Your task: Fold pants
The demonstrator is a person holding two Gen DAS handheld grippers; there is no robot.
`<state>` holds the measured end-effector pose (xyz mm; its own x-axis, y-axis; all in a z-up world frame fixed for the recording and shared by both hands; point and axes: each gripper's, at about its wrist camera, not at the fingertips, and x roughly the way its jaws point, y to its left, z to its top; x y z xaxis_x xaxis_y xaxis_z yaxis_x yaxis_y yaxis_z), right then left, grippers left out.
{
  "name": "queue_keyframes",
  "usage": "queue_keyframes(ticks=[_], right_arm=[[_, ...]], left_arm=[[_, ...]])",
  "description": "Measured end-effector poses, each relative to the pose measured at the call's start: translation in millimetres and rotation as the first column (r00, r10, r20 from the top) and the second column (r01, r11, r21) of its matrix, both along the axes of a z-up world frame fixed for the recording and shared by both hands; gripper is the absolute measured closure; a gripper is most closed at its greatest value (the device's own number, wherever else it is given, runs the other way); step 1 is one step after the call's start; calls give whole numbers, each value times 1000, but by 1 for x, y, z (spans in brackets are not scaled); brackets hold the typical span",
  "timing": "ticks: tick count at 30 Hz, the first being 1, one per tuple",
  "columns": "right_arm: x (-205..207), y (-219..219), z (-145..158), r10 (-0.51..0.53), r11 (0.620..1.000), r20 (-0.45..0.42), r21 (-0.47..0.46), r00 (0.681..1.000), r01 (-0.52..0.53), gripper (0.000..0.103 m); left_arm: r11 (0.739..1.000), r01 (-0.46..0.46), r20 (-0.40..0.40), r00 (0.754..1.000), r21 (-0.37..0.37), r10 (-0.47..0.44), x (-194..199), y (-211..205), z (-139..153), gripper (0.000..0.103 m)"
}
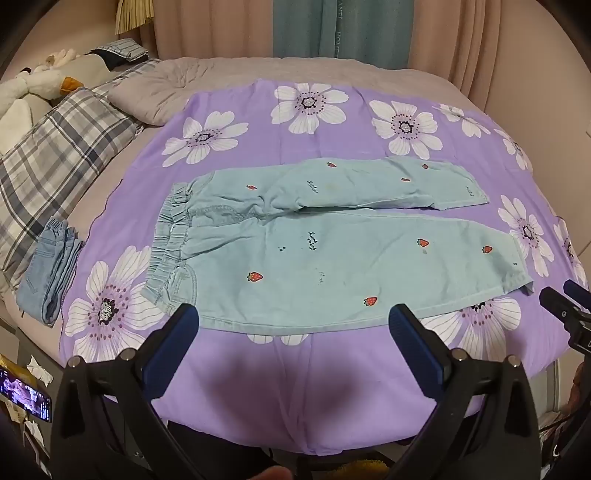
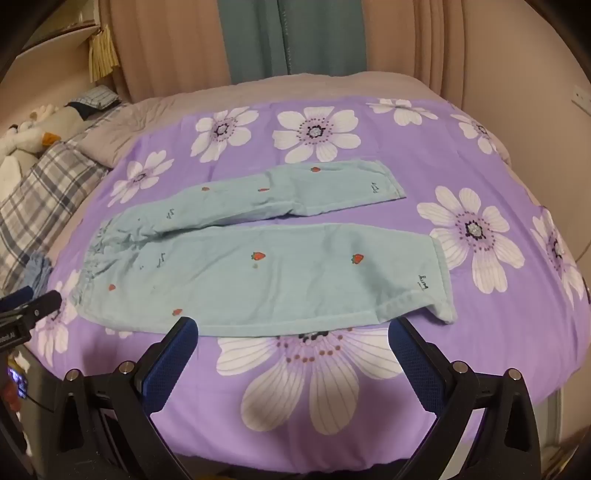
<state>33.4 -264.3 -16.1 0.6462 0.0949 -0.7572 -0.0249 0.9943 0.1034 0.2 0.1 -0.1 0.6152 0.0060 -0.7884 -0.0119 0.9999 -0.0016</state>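
Observation:
Light blue pants (image 1: 332,251) with small strawberry prints lie flat on a purple flowered sheet (image 1: 295,387), waistband to the left, both legs stretched to the right. My left gripper (image 1: 293,321) hovers open just short of the near leg's lower edge, nothing between its fingers. In the right wrist view the same pants (image 2: 258,273) lie spread out, and my right gripper (image 2: 293,332) stands open above the sheet (image 2: 369,424) by the near leg's hem. Each gripper's tip shows at the edge of the other's view.
A folded pair of blue jeans (image 1: 51,273) lies at the sheet's left edge. A plaid pillow (image 1: 55,166) and plush toys (image 1: 33,92) sit at the far left. Curtains (image 1: 332,29) hang behind the bed. A lit phone screen (image 1: 22,395) shows at lower left.

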Motion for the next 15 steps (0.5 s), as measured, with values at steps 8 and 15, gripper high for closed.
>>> queue_keyframes(ticks=[8,15], right_arm=[[-3,0,2,-2,1000,2,-2,1000,2,1],[-2,-2,6,-4,1000,1,6,1000,4,1]], left_arm=[[1000,-3,-2,1000,-8,3,-1,-6,1,0],[1000,4,0,1000,-9,-4,-3,-5,0,0]])
